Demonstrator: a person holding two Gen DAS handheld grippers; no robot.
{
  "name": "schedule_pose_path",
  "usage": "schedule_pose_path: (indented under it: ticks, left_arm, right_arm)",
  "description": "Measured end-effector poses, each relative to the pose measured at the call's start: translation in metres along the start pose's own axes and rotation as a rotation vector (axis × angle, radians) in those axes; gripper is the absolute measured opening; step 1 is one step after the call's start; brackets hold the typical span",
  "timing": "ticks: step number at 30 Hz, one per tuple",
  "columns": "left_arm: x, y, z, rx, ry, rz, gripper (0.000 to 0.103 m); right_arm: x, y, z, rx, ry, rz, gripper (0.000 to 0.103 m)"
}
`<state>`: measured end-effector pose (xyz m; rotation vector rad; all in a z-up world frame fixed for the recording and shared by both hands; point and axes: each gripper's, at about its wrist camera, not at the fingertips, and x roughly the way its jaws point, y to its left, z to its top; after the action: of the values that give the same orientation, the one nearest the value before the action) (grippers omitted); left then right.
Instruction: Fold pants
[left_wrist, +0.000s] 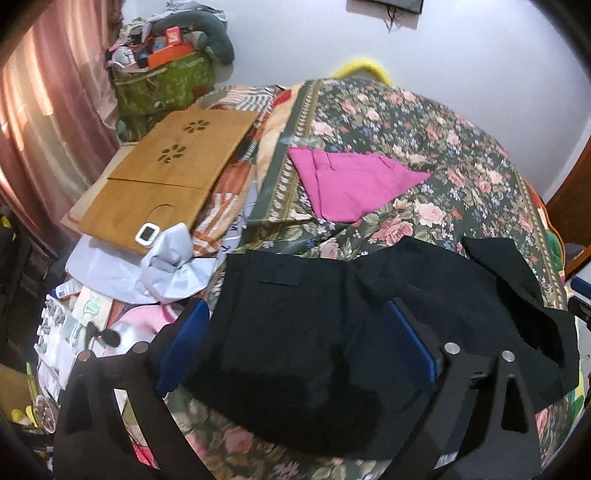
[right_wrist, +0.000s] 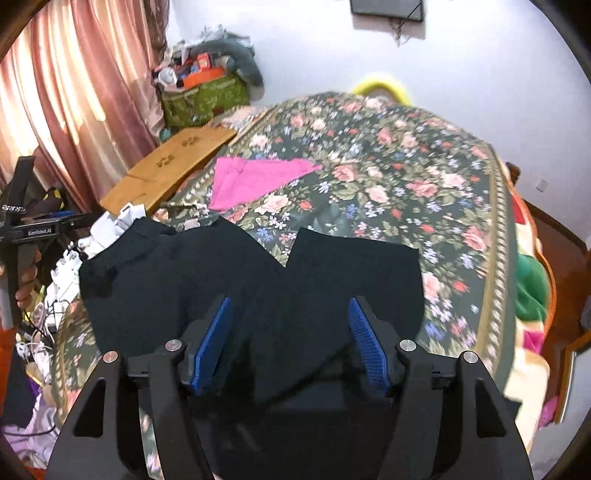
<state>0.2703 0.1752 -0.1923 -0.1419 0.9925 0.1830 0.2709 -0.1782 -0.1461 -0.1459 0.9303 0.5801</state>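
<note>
Floral bedspread (right_wrist: 388, 177) bears black pants (right_wrist: 207, 273), folds indistinct, hiding left claw (left_wrist: 295, 332) pads.

My two handheld grippers, up close

Both my left gripper (left_wrist: 295, 343) and right gripper (right_wrist: 290, 339) are matte black frames with cut-out slots, silver round screw heads (right_wrist: 406, 345) at the pivots, and ribbed blue finger pads (right_wrist: 364, 345). My bare fingers (right_wrist: 26, 280) show, plus white "GenRobot.AI" lettering (right_wrist: 41, 232).
</note>
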Motion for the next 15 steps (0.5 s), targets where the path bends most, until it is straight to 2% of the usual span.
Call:
schedule_pose_path:
  ticks: [7, 9, 12, 13, 14, 15]
  left_arm:
    - [0.043, -0.039, 0.005, 0.107, 0.067, -0.011, 0.096]
    - [0.055, -0.049, 0.005, 0.14, 0.085, -0.012, 0.096]
    - [0.066, -0.059, 0.002, 0.168, 0.105, -0.023, 0.096]
    - [0.07, -0.064, 0.001, 0.175, 0.112, -0.029, 0.096]
    - [0.072, -0.066, 0.001, 0.179, 0.117, -0.034, 0.096]
    - [0.075, -0.068, 0.001, 0.184, 0.122, -0.039, 0.096]
  right_arm:
    - [0.069, 0.0, 0.031, -0.039, 0.171, 0.032, 0.062]
    - [0.092, 0.001, 0.032, -0.041, 0.243, 0.049, 0.062]
    - [0.11, 0.002, 0.026, -0.072, 0.303, 0.019, 0.06]
    - [0.115, 0.003, 0.022, -0.095, 0.32, 0.006, 0.055]
    - [0.117, 0.003, 0.02, -0.108, 0.322, -0.01, 0.039]
    - [0.117, 0.002, 0.018, -0.112, 0.325, -0.014, 0.032]
